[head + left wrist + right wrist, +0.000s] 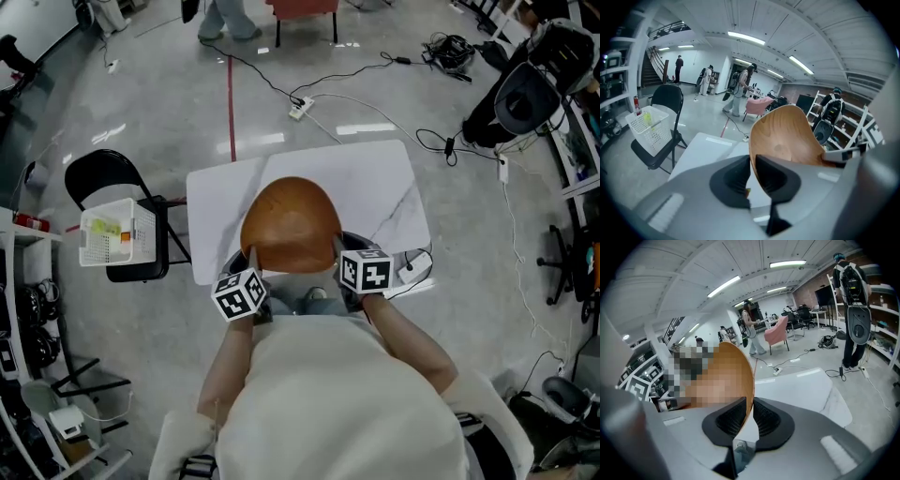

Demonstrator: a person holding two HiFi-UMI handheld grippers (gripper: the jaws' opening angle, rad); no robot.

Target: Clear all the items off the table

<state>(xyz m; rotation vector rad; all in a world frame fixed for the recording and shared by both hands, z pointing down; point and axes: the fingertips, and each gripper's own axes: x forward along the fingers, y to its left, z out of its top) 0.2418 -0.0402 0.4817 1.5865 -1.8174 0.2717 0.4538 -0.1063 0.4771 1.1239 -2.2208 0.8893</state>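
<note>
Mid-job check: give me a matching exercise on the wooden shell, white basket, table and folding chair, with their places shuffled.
1 wooden shell
2 white basket
3 table
4 black folding chair

A beside the table
B below and beyond the shell
C clamped in the jaws of left gripper and right gripper
D on the folding chair

Pairs: 1-C, 2-D, 3-B, 4-A

Brown wooden bowl [291, 223], tilted, above white table [375, 178]
</note>
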